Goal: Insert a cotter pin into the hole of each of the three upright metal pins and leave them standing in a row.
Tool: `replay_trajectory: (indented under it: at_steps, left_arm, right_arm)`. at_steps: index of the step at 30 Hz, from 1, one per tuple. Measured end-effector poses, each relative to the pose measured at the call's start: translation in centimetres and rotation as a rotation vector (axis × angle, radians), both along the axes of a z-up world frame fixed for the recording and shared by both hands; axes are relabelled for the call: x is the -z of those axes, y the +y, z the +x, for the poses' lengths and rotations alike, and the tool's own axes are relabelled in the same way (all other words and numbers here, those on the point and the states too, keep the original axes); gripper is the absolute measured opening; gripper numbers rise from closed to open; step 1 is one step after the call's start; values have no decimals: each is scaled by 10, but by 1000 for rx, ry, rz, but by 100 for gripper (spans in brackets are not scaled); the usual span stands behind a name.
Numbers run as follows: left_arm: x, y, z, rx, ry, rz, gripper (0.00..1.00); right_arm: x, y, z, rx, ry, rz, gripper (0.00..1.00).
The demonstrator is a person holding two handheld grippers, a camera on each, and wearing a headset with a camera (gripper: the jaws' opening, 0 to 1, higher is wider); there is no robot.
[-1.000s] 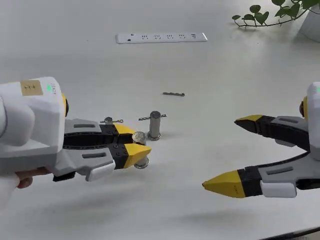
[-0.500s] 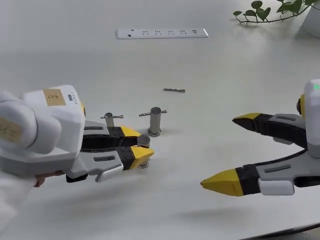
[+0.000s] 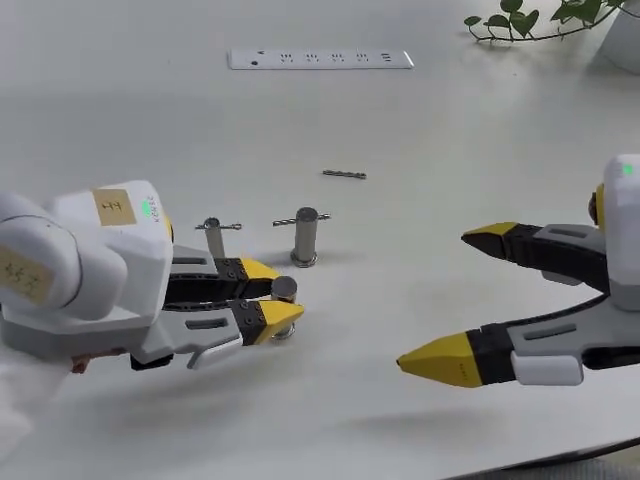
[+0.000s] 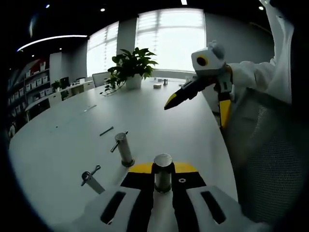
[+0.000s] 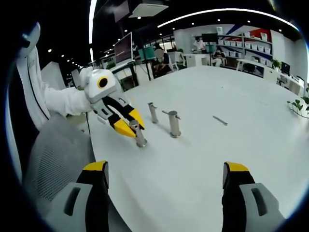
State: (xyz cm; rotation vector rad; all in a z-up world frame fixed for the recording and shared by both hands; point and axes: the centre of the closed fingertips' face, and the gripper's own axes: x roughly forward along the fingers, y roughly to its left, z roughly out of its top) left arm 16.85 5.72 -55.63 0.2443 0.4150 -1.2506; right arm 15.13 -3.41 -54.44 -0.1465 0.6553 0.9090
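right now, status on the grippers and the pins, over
Left gripper shut on bare third pin, upright on the table. Right gripper open, empty. Loose cotter pin lies beyond the two fitted pins. No obstruction seen.

The left gripper [image 4: 162, 167] has its 2 yellow-tipped jaws closed on an upright pin [image 4: 162, 178]. Beyond it to the left stands a 2nd pin [image 4: 124, 151] with a cotter [image 4: 116, 143] through its top. Nearer the left edge is a 3rd pin [image 4: 91, 181], its top also crossed by a cotter. A loose cotter [image 4: 106, 131] lies farther out on the white table [image 4: 159, 116]. The right gripper [image 4: 198, 107] hangs above the table, jaws spread wide, held from a white sleeve [image 4: 256, 72]. A plant [image 4: 130, 65] stands at the far end.
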Motion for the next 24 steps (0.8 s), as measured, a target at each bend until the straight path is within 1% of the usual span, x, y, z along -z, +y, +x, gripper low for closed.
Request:
replay_trajectory:
  at_steps: [4, 9, 13, 16, 20, 22, 24]
  left_arm:
    - [1, 0, 0, 10, -9, 8, 10]
    - [3, 0, 0, 15, -11, 13, 10]
    - [5, 0, 0, 23, -20, 21, 10]
    - [6, 0, 0, 27, -21, 23, 10]
    - [9, 2, -1, 28, -21, 38, 10]
    - [9, 2, -1, 21, -14, 32, 10]
    - [10, 3, -1, 19, -17, 31, 10]
  right_arm:
    - [0, 1, 0, -1, 0, 0, 97]
    - [-1, 1, 0, 1, -1, 2, 97]
    - [-1, 1, 0, 1, -2, 4, 97]
    - [-1, 1, 0, 1, -1, 5, 97]
    - [-1, 2, 0, 0, -1, 7, 97]
    - [-1, 2, 0, -1, -1, 7, 96]
    - [-1, 3, 0, -2, 0, 8, 96]
